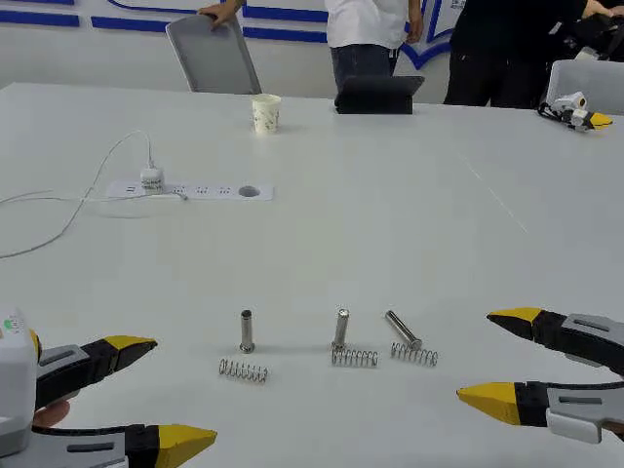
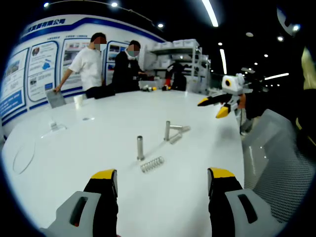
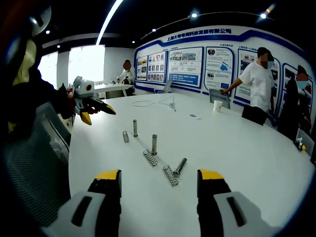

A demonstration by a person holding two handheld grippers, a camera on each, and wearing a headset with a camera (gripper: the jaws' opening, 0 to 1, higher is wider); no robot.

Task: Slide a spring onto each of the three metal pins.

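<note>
Three metal pins sit on the white table near its front edge. The left pin (image 1: 247, 331) and the middle pin (image 1: 341, 328) stand upright; the right pin (image 1: 402, 330) lies on its side. A spring lies in front of each: left spring (image 1: 243, 370), middle spring (image 1: 354, 358), right spring (image 1: 414, 354). My left gripper (image 1: 151, 390) is open at the lower left, well apart from the left pin (image 2: 140, 147) and its spring (image 2: 151, 164). My right gripper (image 1: 499, 355) is open at the lower right, a short way from the lying pin (image 3: 179, 165) and the nearest spring (image 3: 170, 175).
A white power strip (image 1: 190, 191) with a plugged-in cable lies at mid left. A paper cup (image 1: 265, 113) and a dark tablet stand (image 1: 378, 94) sit at the far edge. Another yellow-tipped gripper (image 1: 577, 110) rests at the far right. People stand beyond the table.
</note>
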